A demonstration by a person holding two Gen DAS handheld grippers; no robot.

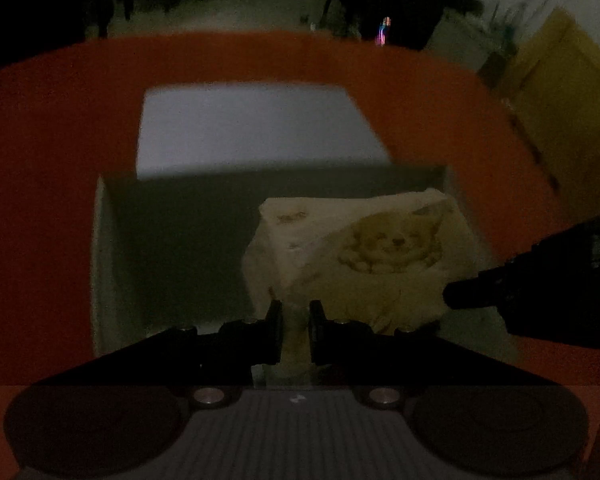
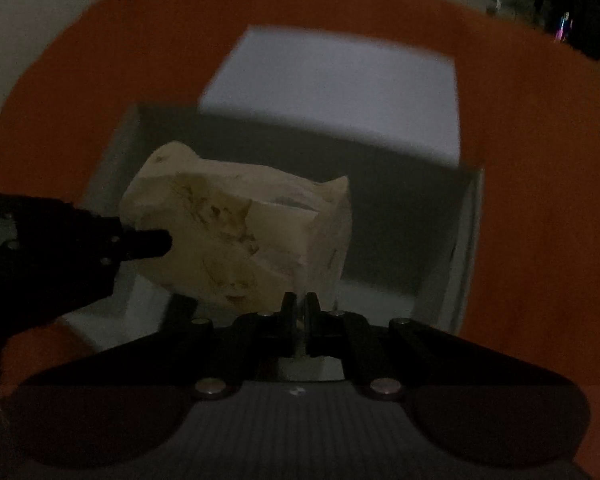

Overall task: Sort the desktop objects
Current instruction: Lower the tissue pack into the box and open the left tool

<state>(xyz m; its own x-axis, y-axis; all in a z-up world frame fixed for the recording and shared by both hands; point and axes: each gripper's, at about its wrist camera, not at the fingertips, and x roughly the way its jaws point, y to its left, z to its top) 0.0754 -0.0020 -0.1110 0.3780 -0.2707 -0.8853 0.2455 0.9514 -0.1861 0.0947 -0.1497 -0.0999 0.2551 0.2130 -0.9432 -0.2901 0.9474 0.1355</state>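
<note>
A cream soft pack of tissues [image 1: 380,248] with a printed puppy hangs tilted over an open white box [image 1: 104,260] on the orange table [image 1: 52,160]. My left gripper [image 1: 296,312] is shut on the pack's near edge. My right gripper [image 1: 454,296] comes in from the right and pinches the pack's other end. In the right wrist view the right gripper [image 2: 300,304] is shut on a thin corner of the tissue pack [image 2: 228,232]. There the left gripper [image 2: 156,244] grips it from the left, above the box [image 2: 468,240].
A pale flat white panel [image 1: 252,132] lies just beyond the box, also visible as the panel [image 2: 340,88]. A yellow piece of furniture [image 1: 560,92] stands off the table's right side. Dim floor and dark plants lie beyond the table's far edge [image 1: 260,36].
</note>
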